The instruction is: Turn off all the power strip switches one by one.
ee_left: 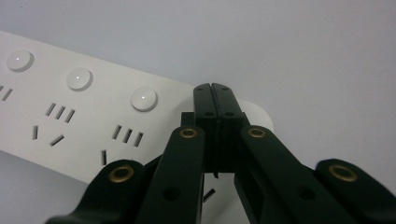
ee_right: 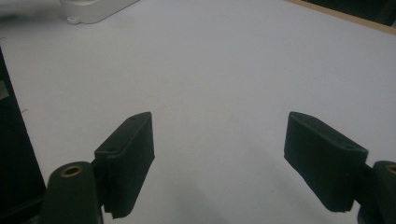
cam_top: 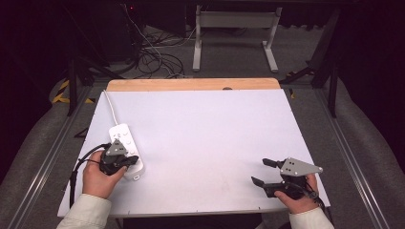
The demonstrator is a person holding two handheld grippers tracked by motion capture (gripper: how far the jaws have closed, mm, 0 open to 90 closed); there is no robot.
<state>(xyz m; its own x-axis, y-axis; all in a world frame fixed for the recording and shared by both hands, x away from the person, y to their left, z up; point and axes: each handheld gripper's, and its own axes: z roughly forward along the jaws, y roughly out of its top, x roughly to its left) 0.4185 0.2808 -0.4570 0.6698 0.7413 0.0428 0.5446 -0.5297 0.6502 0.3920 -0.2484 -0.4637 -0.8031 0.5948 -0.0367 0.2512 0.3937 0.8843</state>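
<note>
L gripper [ee_left: 215, 88] jaws together over power strip [ee_left: 88, 126] | R gripper [ee_right: 219, 158] jaws apart, empty | strip: rigid, light, smooth plastic; grab across narrow sides

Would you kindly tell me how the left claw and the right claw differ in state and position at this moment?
The left claw has its jaws pressed together, while the right claw stands wide open with nothing between its jaws. The left claw is over the near end of the white power strip; the right claw is over the bare white table, apart from the strip. Both are black and hand-held.
</note>
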